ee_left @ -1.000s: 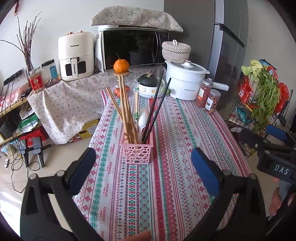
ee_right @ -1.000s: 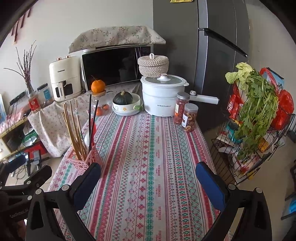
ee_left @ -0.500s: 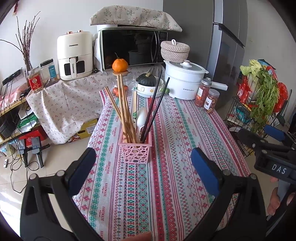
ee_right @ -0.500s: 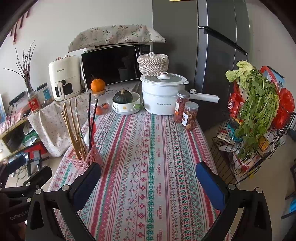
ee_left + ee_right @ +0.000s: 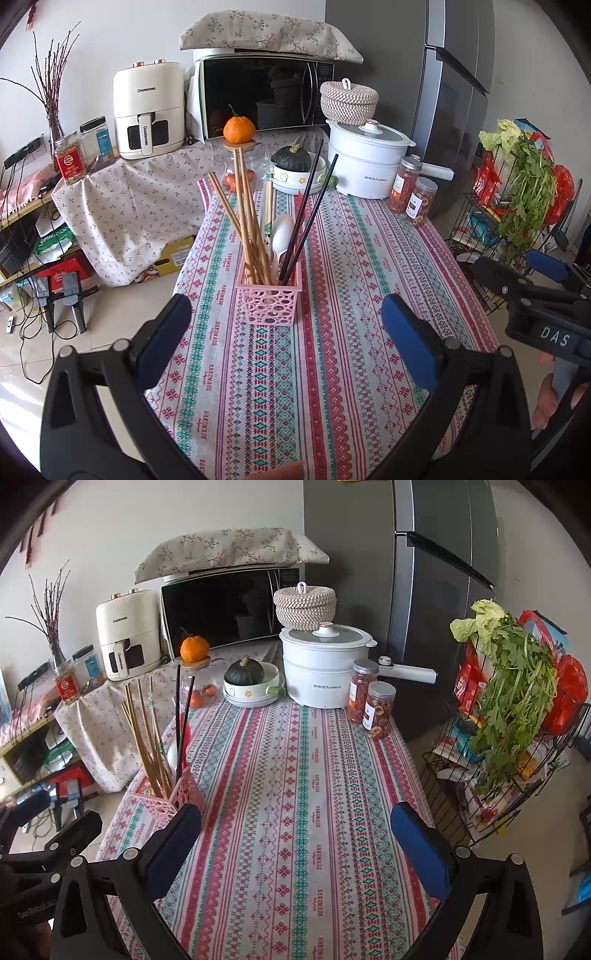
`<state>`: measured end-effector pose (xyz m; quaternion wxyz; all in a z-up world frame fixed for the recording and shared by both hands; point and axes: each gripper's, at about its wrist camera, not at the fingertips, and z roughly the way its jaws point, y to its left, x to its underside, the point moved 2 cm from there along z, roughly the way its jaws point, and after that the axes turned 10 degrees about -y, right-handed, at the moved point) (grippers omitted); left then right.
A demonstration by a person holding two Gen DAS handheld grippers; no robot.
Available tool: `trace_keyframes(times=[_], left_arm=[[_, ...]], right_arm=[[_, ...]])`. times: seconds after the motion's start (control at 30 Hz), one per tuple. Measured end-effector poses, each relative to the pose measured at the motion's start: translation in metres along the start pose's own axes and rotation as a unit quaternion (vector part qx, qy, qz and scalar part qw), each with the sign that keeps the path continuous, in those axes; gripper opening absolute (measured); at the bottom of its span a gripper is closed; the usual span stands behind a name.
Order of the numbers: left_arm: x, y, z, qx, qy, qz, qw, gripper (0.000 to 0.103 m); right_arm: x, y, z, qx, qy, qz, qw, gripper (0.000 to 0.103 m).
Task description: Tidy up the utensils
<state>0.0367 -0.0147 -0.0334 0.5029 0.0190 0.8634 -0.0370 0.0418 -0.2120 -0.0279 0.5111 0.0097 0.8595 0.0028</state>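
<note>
Left gripper (image 5: 286,332): spread wide, empty, just short of the pink basket (image 5: 268,302), dead ahead between its fingers. In the basket, left to right: wooden chopsticks (image 5: 242,218), white spoon (image 5: 281,232), black chopsticks (image 5: 308,214), all near upright, fanning outward. Right gripper (image 5: 295,845): spread too, empty, farther right of the basket. Nearer tool, by judgement: the left.

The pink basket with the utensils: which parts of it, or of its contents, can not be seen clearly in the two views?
- Left wrist view: the lower ends of the wooden chopsticks, black chopsticks and white spoon are hidden inside the pink basket.
- Right wrist view: the basket's near corner is covered by a finger of the right claw; the spoon is almost fully behind the chopsticks.
</note>
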Motion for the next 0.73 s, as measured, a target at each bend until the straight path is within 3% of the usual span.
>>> trace_keyframes(times=[0.73], left_arm=[[-0.0012, -0.0066, 0.0012, 0.001, -0.005, -0.004, 1.0000, 0.102]], right_arm=[[0.0003, -0.0004, -0.0019, 0.006, -0.006, -0.001, 1.000, 0.103]])
